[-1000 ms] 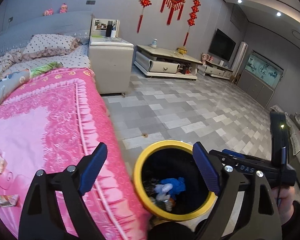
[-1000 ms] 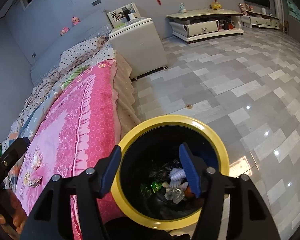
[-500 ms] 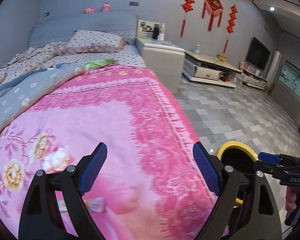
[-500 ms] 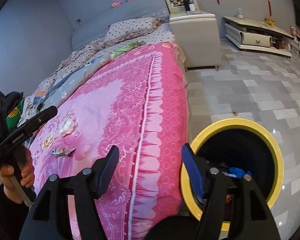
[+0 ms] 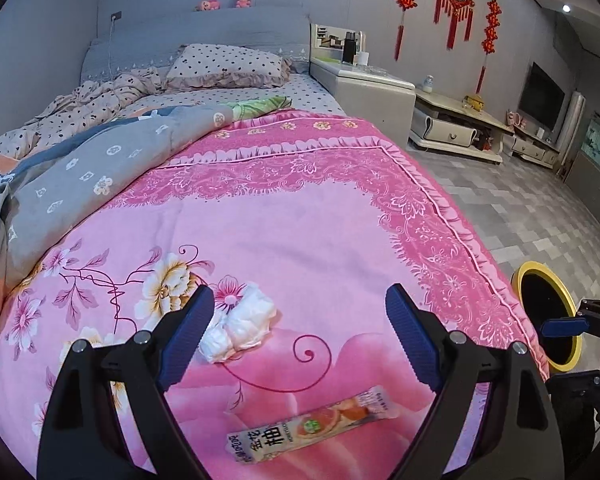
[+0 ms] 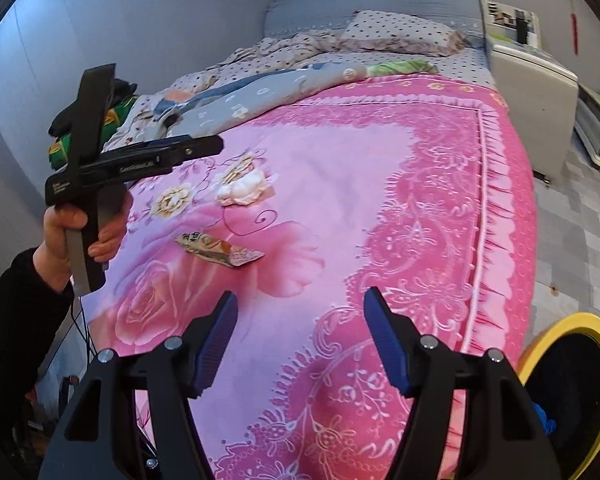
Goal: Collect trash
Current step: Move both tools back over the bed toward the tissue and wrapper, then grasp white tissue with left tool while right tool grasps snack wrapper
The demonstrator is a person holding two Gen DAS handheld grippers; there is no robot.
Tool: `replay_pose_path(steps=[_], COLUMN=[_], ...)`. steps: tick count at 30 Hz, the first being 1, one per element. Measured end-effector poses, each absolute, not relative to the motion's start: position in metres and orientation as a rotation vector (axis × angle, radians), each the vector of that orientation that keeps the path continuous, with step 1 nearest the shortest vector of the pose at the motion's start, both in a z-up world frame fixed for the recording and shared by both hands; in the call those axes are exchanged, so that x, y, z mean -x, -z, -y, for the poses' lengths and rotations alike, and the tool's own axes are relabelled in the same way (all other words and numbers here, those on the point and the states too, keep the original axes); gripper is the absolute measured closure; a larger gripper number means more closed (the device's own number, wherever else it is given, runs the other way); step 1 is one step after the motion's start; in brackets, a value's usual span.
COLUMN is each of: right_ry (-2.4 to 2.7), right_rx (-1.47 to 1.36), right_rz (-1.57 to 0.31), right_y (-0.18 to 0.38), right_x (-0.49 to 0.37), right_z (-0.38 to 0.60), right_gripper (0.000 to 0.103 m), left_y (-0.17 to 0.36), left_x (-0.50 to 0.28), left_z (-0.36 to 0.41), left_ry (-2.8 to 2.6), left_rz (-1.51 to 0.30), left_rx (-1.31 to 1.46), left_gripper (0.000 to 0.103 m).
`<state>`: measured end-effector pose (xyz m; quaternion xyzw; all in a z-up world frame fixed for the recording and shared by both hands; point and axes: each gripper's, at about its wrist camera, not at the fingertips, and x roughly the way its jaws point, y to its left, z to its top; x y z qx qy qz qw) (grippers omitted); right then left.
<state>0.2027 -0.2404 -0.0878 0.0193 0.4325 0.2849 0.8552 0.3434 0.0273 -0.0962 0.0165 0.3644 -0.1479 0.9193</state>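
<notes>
On the pink flowered bedspread (image 5: 300,216) lie a crumpled white tissue (image 5: 240,326) (image 6: 242,188) and a long snack wrapper (image 5: 312,428) (image 6: 220,250). My left gripper (image 5: 300,336) hovers open above both, with the tissue just beside its left finger and the wrapper below, untouched. My right gripper (image 6: 300,336) is open over the bedspread's patterned border, empty, well short of the wrapper. The yellow-rimmed black trash bin (image 5: 548,316) (image 6: 576,392) stands on the floor at the bed's right edge. A hand (image 6: 80,236) holds the left gripper's handle in the right wrist view.
A grey flowered quilt (image 5: 80,172) and polka-dot bedding (image 5: 228,66) cover the far half of the bed. A white nightstand (image 5: 364,92) stands beside the headboard, a low TV cabinet (image 5: 460,128) along the far wall. Grey tiled floor (image 5: 540,216) stretches to the right.
Both grippers have swung left from over the trash bin to above the bed. The tissue and wrapper have come into view under the left gripper; the bin now sits at the right edge.
</notes>
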Motion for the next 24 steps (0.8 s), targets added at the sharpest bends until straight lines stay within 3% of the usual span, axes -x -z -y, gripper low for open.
replay_pose_path(steps=[20,24], right_ry=[-0.85,-0.872], right_rx=[0.156,0.178], right_rz=[-0.961,-0.975], right_y=[0.129,0.139], right_x=[-0.245,-0.256], right_z=[0.131,0.116], right_gripper=[0.041,0.041], left_y=[0.184,0.194], left_x=[-0.394,-0.405], left_z=[-0.06,-0.059], left_ry=[0.371,0.39], left_rz=[-0.882,-0.899], left_rx=[-0.096,-0.084], left_gripper=[0.02,0.026])
